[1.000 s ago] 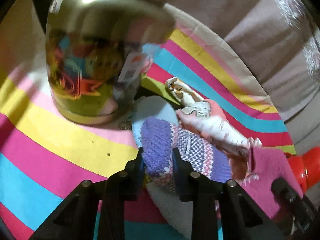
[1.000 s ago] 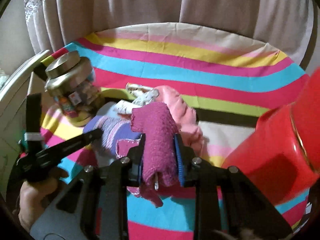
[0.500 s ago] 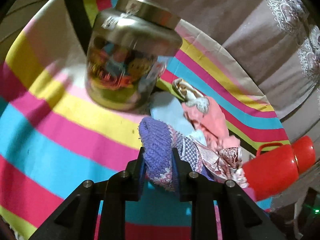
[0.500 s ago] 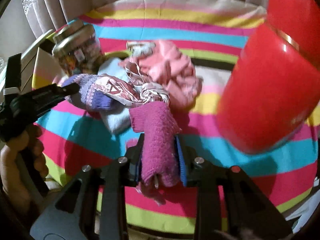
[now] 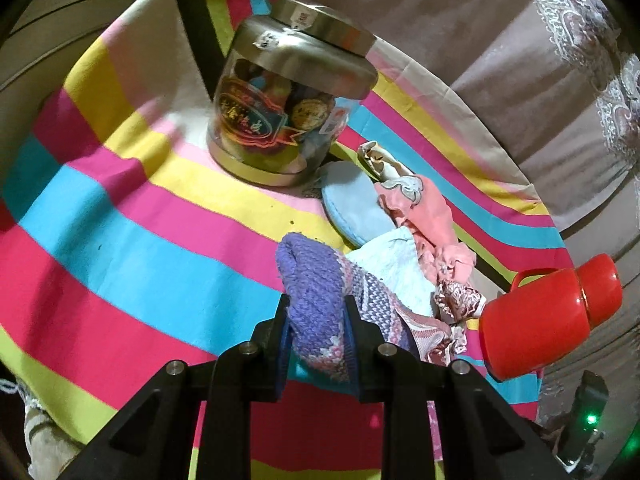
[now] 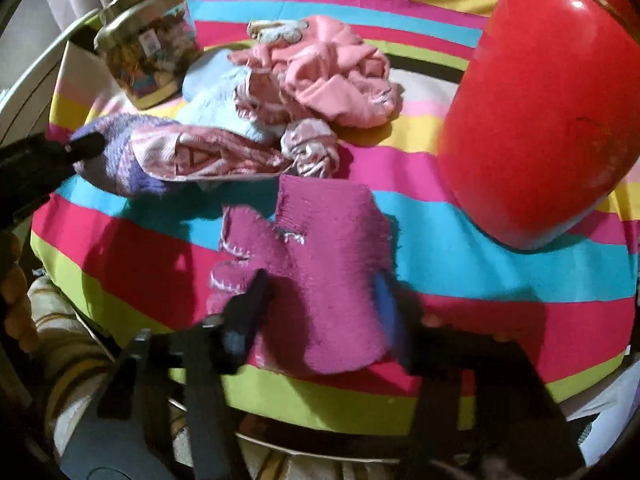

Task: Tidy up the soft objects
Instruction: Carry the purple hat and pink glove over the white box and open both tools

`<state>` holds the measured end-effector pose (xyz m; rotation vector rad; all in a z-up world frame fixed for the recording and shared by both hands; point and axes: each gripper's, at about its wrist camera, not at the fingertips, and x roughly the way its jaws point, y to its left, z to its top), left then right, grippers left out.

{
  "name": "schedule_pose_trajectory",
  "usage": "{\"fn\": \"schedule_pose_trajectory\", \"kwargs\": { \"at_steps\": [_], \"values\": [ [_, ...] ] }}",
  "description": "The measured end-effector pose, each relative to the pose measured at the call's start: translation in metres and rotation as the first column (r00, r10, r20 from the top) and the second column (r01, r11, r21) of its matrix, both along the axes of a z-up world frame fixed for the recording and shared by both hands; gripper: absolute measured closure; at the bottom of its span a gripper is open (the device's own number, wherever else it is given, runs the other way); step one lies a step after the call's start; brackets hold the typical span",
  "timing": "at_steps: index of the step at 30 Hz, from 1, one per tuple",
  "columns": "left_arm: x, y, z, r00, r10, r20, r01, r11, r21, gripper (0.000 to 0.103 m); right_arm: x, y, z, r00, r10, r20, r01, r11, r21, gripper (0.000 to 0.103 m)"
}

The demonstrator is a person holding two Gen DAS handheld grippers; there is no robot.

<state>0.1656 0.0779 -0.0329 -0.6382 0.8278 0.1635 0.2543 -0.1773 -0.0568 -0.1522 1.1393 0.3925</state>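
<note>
- Closest in, the right claw [image 6: 320,292] is opening, its jaws spreading either side of the magenta knitted mitten [image 6: 320,264]; the mitten lies flat on the striped cloth [image 6: 460,248] between them, and the pads look to be letting go of it.
- The mitten sits on the cloth's pink and blue bands near the front edge of the worktop, thumb out to the left in the right wrist view.
- Over to the left claw [image 5: 316,320]: narrow, clamped on the purple knitted sock [image 5: 316,292], which bulges up between the two pads.
- The sock's patterned pink-and-white end trails away towards the pile, with a pink patterned cloth [image 6: 200,152] draped across it.
- Seen from the right wrist, the left claw comes in from the left edge, a hand [image 6: 16,300] and a striped sleeve [image 6: 68,344] below it.
- Just beyond the mitten, the pile: a pale blue pad [image 5: 352,200], a light blue cloth [image 5: 396,264], a crumpled salmon-pink garment [image 6: 336,76] and a small bunched frilly piece [image 6: 308,148], all touching.
- To the right of the pile, a big red flask [image 5: 548,320] stands on the cloth, looming large in the right wrist view.
- Further back, left of the pile, a clear jar with a metal lid [image 5: 288,100], stuffed with colourful things, its base just beside the pale blue pad.
- Behind it all, a beige curtain [image 5: 500,60].
</note>
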Motion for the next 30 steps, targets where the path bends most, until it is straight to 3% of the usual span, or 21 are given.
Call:
{"fn": "schedule_pose_trajectory", "kwargs": {
  "at_steps": [5, 18, 30],
  "values": [
    [-0.018, 0.004, -0.003, 1.000, 0.017, -0.006, -0.017, 0.999, -0.031, 0.079, -0.002, -0.007, 0.004, 1.000, -0.008, 0.025, 0.008, 1.000, 0.010, 0.087],
    [-0.058, -0.003, 0.012, 0.999, 0.003, 0.048, 0.003, 0.993, -0.114, 0.080, -0.031, -0.033, 0.040, 0.991, -0.057, 0.119, 0.048, 0.996, 0.078, 0.090],
    [-0.058, -0.055, 0.041, 0.981, -0.148, 0.129, 0.169, 0.972, -0.166, 0.080, -0.056, -0.076, 0.063, 0.975, -0.141, 0.173, 0.118, 0.983, 0.140, 0.090]
  ]
}}
